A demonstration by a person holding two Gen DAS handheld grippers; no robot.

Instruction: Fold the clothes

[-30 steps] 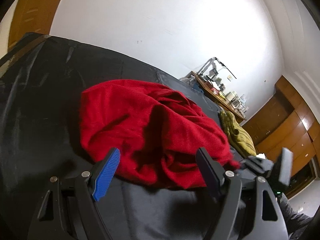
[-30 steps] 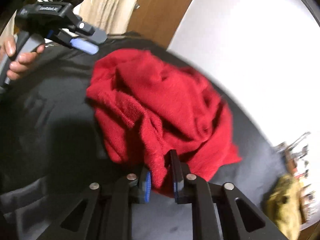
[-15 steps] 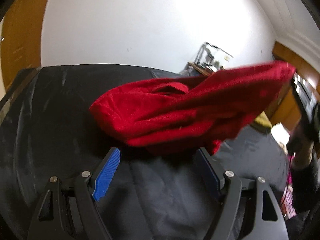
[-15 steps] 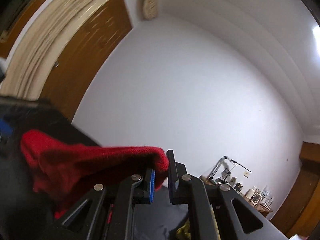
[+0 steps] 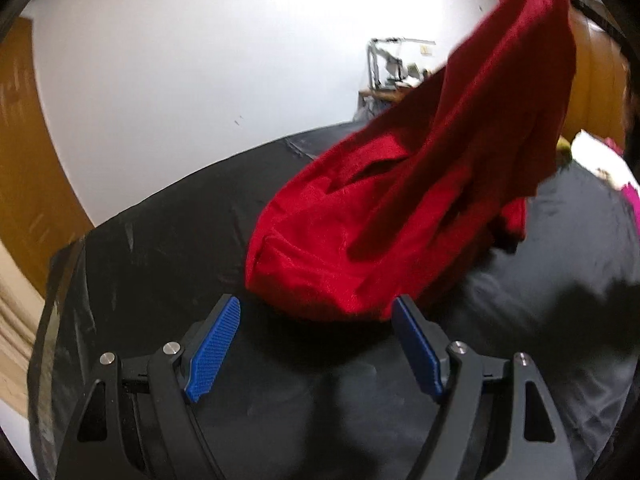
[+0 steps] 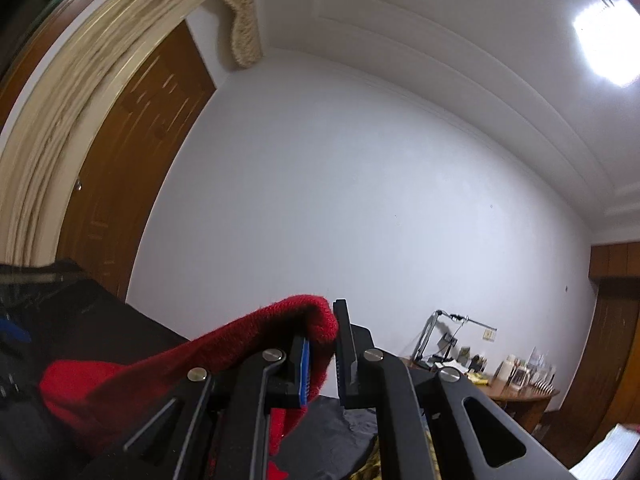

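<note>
Now my right gripper pinches the red knitted sweater high; it slopes down to my left gripper, jaws apart, over the black-covered table.

No readable text — no labels, brands, numbers.

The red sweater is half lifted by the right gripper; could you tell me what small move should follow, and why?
Probably bring the open left gripper forward to pinch the red sweater at its near edge, since the right gripper holds only one end high while the bulk lies bunched on the black cover.
</note>
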